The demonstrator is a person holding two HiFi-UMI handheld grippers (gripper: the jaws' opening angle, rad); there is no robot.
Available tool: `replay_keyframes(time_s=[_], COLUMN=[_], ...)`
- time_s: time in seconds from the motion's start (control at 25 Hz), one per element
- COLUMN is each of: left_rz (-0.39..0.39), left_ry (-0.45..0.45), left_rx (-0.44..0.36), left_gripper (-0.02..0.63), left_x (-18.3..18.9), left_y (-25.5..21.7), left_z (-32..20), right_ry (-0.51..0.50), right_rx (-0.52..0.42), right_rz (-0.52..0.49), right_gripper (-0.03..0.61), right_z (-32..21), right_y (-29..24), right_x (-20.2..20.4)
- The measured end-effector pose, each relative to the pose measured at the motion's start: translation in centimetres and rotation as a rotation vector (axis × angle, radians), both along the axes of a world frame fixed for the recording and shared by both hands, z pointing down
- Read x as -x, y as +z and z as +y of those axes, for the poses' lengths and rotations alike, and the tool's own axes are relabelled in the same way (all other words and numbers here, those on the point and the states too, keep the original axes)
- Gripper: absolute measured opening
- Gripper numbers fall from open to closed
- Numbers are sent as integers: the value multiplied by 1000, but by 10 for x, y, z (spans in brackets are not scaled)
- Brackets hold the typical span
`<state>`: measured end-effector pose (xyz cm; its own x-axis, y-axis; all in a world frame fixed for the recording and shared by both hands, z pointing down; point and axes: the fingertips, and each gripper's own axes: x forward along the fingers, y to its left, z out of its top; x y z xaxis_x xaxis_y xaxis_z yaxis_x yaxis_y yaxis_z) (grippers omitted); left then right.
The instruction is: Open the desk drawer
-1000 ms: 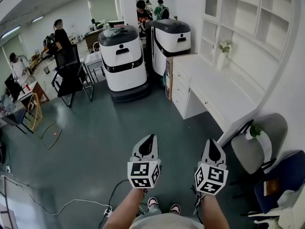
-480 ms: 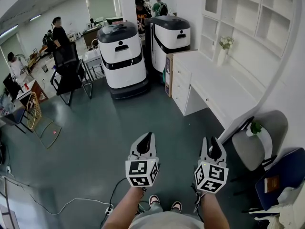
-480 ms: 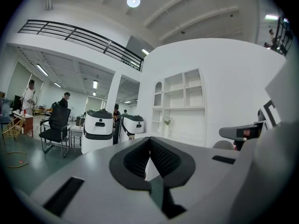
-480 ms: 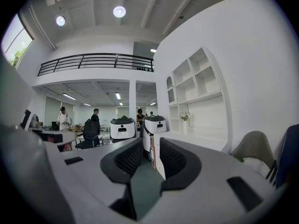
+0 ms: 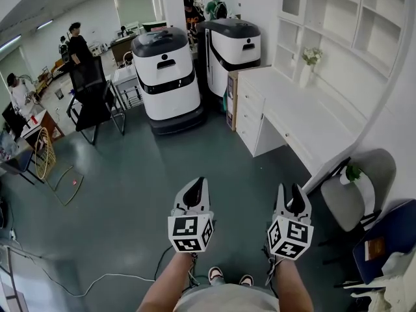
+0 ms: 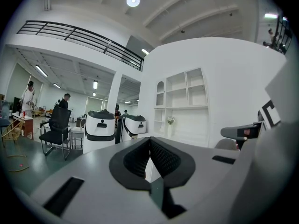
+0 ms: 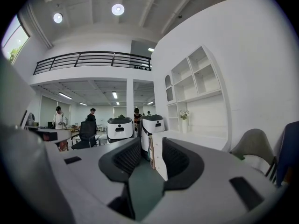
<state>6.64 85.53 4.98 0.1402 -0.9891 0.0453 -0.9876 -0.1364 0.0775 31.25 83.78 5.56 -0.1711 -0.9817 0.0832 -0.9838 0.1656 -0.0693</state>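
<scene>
Lower centre: left gripper (image 5: 197, 186), fingers together, empty; right gripper (image 5: 290, 190), fingers just opening, now wide, nothing btwn them. White bench (image 5: 305, 125) w/ drawers (image 5: 249, 106) sits upper right, well apart.

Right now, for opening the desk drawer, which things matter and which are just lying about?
For the job: white desk; drawers; right gripper, whose jaws have just been opening with nothing between them.
Just about: white robot; second white robot; black office chair; vase of flowers; grey chair.
</scene>
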Motion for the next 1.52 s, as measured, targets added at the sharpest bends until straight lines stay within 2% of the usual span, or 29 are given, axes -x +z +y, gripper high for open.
replay_keyframes(time_s=[0.36, 0.68, 1.0, 1.52], left_rz=[5, 25, -1, 6], left_ry=[-27, -46, -43, -72], left_rx=[23, 45, 57, 70], left_gripper=[18, 18, 18, 18], left_x=[51, 70, 68, 55], left_y=[14, 27, 33, 17], left_z=[-22, -63, -148, -306], right_ry=[1, -2, 6, -35], right_rx=[19, 40, 57, 67], right_rz=[6, 23, 6, 20], right_gripper=[140, 137, 137, 130], right_z=[-26, -72, -162, -329], right_y=[10, 19, 29, 14], right_x=[35, 44, 38, 28])
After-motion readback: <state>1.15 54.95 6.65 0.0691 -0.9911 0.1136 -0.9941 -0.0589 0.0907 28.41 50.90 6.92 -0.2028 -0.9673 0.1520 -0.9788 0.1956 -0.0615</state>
